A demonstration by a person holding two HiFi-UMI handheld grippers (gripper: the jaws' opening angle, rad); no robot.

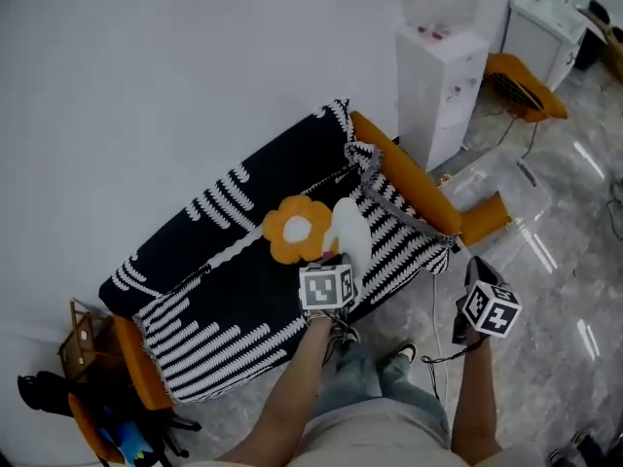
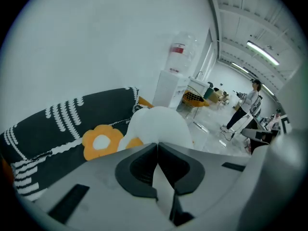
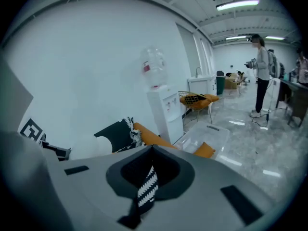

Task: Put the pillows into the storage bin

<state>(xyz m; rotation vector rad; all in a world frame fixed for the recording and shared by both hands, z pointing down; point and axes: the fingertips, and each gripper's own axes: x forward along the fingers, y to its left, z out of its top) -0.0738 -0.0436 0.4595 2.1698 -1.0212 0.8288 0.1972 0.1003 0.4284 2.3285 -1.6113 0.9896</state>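
Left claw (image 2: 157,147): pressed together on an edge of the white pillow (image 2: 156,124), which is raised just above the sofa (image 1: 224,261) seat. Right claw (image 3: 153,153): pinching a strip of black-and-white striped cloth (image 3: 147,186), off the sofa's right end. Flower pillow (image 1: 297,229): lying on the sofa seat, touching the white one. Clear bin (image 1: 496,183): on the floor beyond the sofa's right end.

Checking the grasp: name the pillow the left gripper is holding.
The white pillow, pinched in the left gripper; the orange flower pillow lies free on the striped cover beside it.
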